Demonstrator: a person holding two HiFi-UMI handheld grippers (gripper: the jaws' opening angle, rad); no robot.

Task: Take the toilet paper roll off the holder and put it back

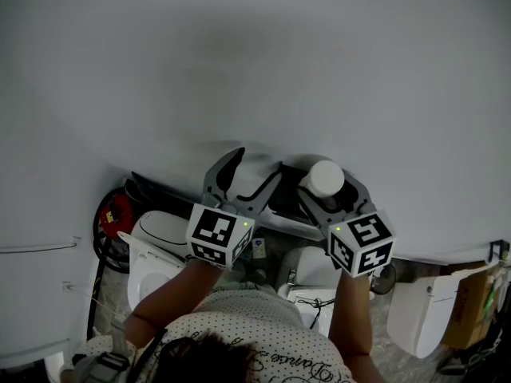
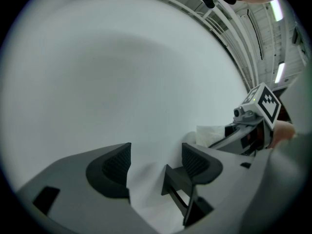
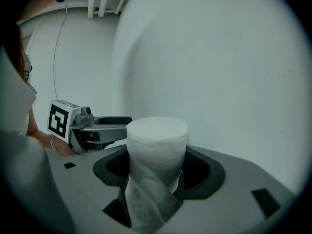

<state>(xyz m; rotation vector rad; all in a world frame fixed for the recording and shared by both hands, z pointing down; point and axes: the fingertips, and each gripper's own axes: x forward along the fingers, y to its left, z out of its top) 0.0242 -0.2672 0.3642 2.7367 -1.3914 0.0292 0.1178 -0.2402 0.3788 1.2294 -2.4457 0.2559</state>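
The white toilet paper roll (image 1: 326,178) stands upright between the jaws of my right gripper (image 1: 327,183), which is shut on it close to the white wall. In the right gripper view the roll (image 3: 157,140) fills the gap between the pads, and a loose sheet hangs down at its front. A black holder bracket (image 1: 285,200) sits on the wall between the two grippers. My left gripper (image 1: 249,174) is open just left of it. In the left gripper view the bracket (image 2: 179,191) lies beside the right pad, untouched, and the roll (image 2: 209,133) shows further right.
A plain white wall (image 1: 255,70) fills the upper view. Far below stand white toilets (image 1: 156,246) (image 1: 307,274) (image 1: 419,313), a red object (image 1: 116,214) at the left and a cardboard box (image 1: 467,306) at the right. The person's arms reach up from the bottom edge.
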